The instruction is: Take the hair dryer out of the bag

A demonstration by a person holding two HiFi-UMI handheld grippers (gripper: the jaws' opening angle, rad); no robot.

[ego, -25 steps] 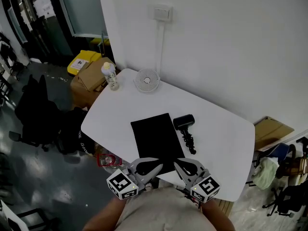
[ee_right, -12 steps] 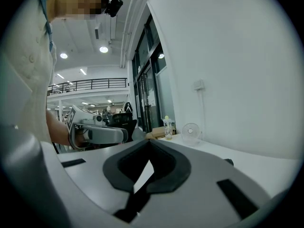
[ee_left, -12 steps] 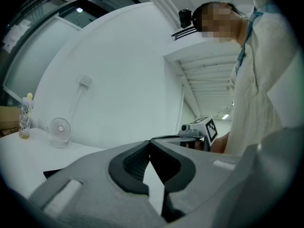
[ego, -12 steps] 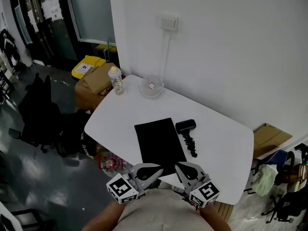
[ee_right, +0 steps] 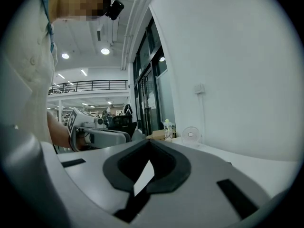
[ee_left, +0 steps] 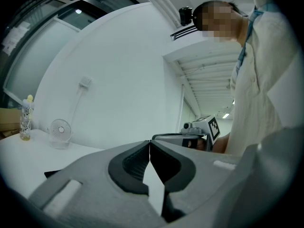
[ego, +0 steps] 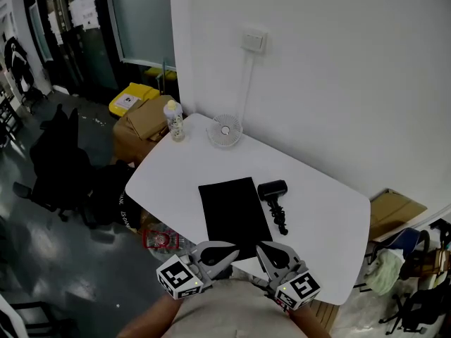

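Note:
A flat black bag [ego: 235, 210] lies on the white table [ego: 317, 189]. The black hair dryer [ego: 273, 191] lies outside the bag, just right of it, its cord [ego: 280, 218] trailing toward me. My left gripper [ego: 235, 248] and right gripper [ego: 260, 249] hover side by side at the table's near edge, short of the bag. Both are shut with nothing between the jaws, as the left gripper view [ee_left: 149, 142] and the right gripper view [ee_right: 149, 141] show. Only a dark sliver of the bag [ee_left: 51, 173] appears in the left gripper view.
A small white fan [ego: 225, 131] and a bottle [ego: 175, 121] stand at the table's far left corner under a wall socket [ego: 254, 41]. Cardboard boxes [ego: 144, 118] and a yellow bin [ego: 132, 98] sit on the floor beyond. A dark chair [ego: 63, 162] stands left.
Both grippers have lifted slightly at the near edge of the table. The head view has shifted a little. Bag and hair dryer lie where they were.

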